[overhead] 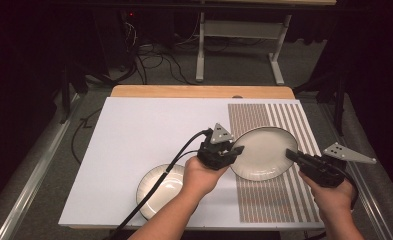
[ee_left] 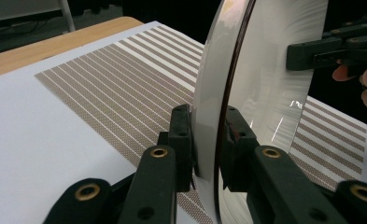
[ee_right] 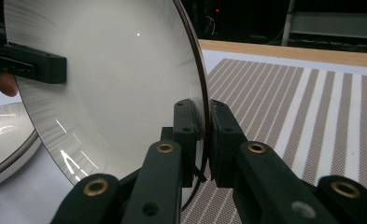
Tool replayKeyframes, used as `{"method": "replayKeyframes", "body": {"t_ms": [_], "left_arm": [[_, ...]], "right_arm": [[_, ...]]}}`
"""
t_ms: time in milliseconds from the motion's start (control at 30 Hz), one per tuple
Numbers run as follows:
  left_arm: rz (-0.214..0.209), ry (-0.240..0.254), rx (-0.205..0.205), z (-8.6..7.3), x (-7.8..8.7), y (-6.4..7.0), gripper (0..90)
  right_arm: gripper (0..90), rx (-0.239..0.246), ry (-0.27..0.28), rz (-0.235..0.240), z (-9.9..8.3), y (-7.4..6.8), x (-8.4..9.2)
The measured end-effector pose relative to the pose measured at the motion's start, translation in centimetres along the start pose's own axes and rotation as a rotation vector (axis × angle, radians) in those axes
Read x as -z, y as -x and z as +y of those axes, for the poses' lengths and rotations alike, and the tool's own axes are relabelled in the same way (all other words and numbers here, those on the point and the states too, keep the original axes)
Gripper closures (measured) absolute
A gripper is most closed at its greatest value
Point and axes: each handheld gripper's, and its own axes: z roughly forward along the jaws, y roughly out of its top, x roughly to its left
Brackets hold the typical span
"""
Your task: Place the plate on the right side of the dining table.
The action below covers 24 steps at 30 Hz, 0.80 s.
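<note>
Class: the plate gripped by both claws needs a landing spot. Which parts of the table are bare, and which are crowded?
Bare: the white sheet left of the striped mat, up to the wooden edge, and the mat's far stripes. Crowded: the near edge, where the second plate lies beside the left claw, right claw and held plate.

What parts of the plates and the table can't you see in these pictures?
- High view: the near white plate with a dark rim is partly covered by the left forearm.
- High view: the left gripper hides the rim where it grips the held round white plate.
- Right gripper view: the near plate is cut off by the left edge.
</note>
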Motion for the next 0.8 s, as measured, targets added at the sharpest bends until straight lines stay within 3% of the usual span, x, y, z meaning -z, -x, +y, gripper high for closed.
{"method": "replayKeyframes", "body": {"t_ms": [200, 533, 800], "left_arm": [[0.007, -0.025, -0.004, 0.4, -1.7, 0.5, 76.2], [0.031, -0.05, -0.003, 0.9, -4.0, 1.1, 74.8], [0.018, -0.07, 0.006, 0.6, -6.2, 0.9, 73.4]], "right_arm": [[85.2, -0.005, -0.005, -0.039, -0.6, 0.9, 0.5], [85.2, -0.025, -0.022, -0.065, -1.2, 2.6, 0.8], [85.9, -0.038, -0.034, -0.096, -1.9, 3.6, 1.2]]}}
